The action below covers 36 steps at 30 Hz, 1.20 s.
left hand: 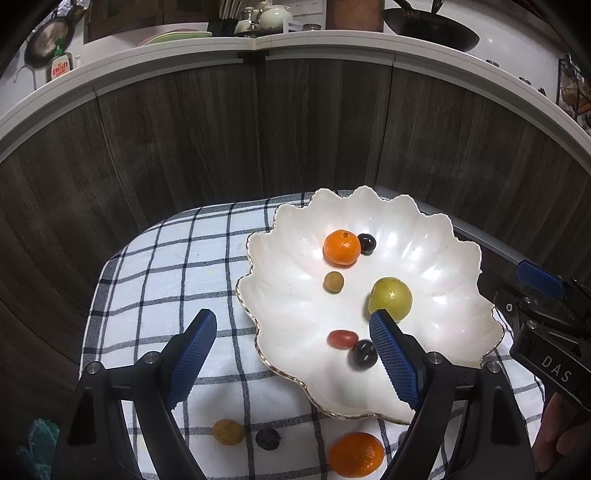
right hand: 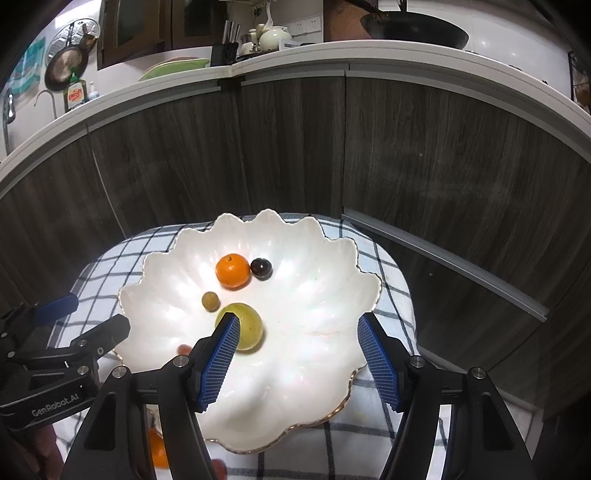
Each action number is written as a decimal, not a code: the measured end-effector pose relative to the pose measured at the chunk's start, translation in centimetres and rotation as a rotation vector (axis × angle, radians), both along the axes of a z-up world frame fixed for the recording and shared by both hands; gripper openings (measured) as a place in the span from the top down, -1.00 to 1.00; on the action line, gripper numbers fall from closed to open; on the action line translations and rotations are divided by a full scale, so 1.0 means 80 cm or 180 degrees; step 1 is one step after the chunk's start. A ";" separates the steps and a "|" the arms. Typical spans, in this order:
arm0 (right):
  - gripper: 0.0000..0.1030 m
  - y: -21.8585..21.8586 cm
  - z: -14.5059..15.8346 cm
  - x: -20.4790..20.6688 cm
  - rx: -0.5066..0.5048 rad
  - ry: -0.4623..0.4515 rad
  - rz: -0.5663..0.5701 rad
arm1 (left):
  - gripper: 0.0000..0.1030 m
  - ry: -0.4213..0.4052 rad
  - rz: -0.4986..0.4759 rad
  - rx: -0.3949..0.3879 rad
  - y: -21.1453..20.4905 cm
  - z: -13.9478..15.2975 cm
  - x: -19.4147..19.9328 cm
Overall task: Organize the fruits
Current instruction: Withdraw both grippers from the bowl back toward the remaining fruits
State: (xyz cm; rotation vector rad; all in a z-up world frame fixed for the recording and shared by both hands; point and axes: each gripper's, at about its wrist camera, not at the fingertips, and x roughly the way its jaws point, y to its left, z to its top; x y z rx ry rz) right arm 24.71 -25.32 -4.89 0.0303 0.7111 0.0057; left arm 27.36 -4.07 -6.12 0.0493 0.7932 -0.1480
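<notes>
A white scalloped plate point(left hand: 443, 258) point(right hand: 317, 295) sits on a checked cloth point(left hand: 166, 280). In it lie a mandarin point(left hand: 341, 247), a dark round fruit point(left hand: 366, 243), a small brownish fruit point(left hand: 333, 282), a yellow-green fruit point(left hand: 390, 297), a red oval fruit point(left hand: 342, 339) and a dark plum point(left hand: 364, 354). On the cloth near me are a small yellow fruit point(left hand: 228, 432), a dark fruit point(left hand: 268, 438) and a second mandarin point(left hand: 356, 454). My left gripper point(left hand: 293, 321) is open over the plate's left rim, empty. My right gripper point(right hand: 297, 320) is open above the plate, its left finger in front of the yellow-green fruit point(right hand: 251, 330).
Dark wood cabinet fronts point(left hand: 221, 147) curve close behind the cloth. The white counter point(left hand: 332, 48) above carries a wok point(left hand: 432, 27), dishes and a dish-soap bottle point(left hand: 59, 66). A person's hand point(left hand: 561, 435) holds the right gripper at the lower right.
</notes>
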 end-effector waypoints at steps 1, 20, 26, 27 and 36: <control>-0.31 0.001 0.001 -0.001 0.0001 -0.0006 0.0002 | -0.65 -0.0006 0.0004 -0.0003 0.000 0.001 -0.001; -0.31 0.009 0.026 -0.032 0.0045 -0.0124 0.0051 | -0.65 -0.0118 0.0060 0.0014 0.013 0.028 -0.035; -0.31 0.012 0.029 -0.043 0.0059 -0.0137 0.0062 | -0.65 -0.0126 0.0090 0.0011 0.018 0.032 -0.047; -0.31 0.013 0.029 -0.045 0.0060 -0.0135 0.0065 | -0.65 -0.0124 0.0093 0.0010 0.019 0.032 -0.049; -0.31 0.019 0.024 -0.064 0.0075 -0.0113 0.0088 | -0.65 -0.0120 0.0089 0.0015 0.022 0.030 -0.061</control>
